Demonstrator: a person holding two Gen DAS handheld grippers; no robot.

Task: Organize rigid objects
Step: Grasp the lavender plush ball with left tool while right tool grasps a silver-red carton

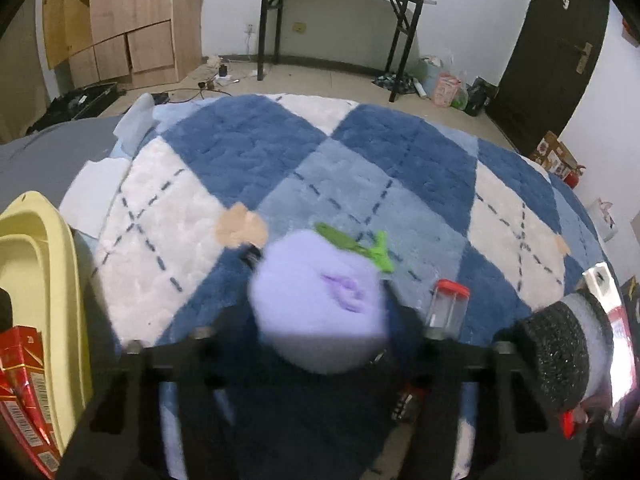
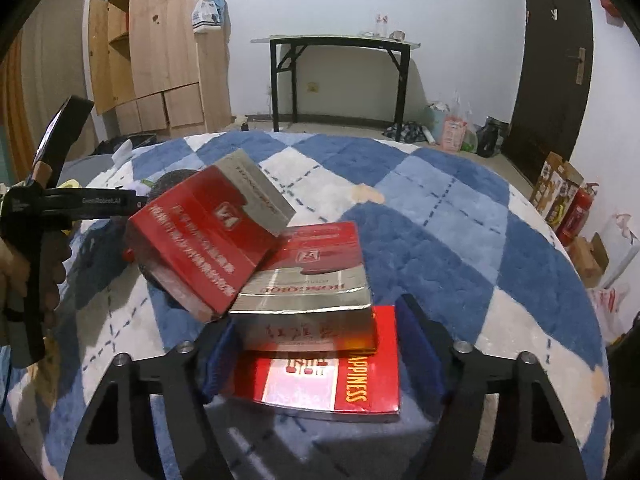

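Left gripper (image 1: 320, 320): I hold the purple plush toy (image 1: 320, 300) above the rug (image 1: 248, 148) — blurred, grip probably firm.
Right gripper (image 2: 320, 344): spread wide around the red box (image 2: 320, 376) — I'd centre before squeezing.
Bin (image 1: 44, 264): left, near.

Three red-and-silver boxes are counted in the right wrist view: one tilted box (image 2: 204, 240), one box beside it (image 2: 316, 276), and one flat box (image 2: 320, 376) beneath. In the left wrist view, one purple soft toy (image 1: 320, 304) is seen, along with one small clear jar with a red lid (image 1: 448, 304), one black-and-lilac sponge roll (image 1: 568, 356), and one yellow basin (image 1: 36, 264) in which one more red box (image 1: 24, 392) is held.
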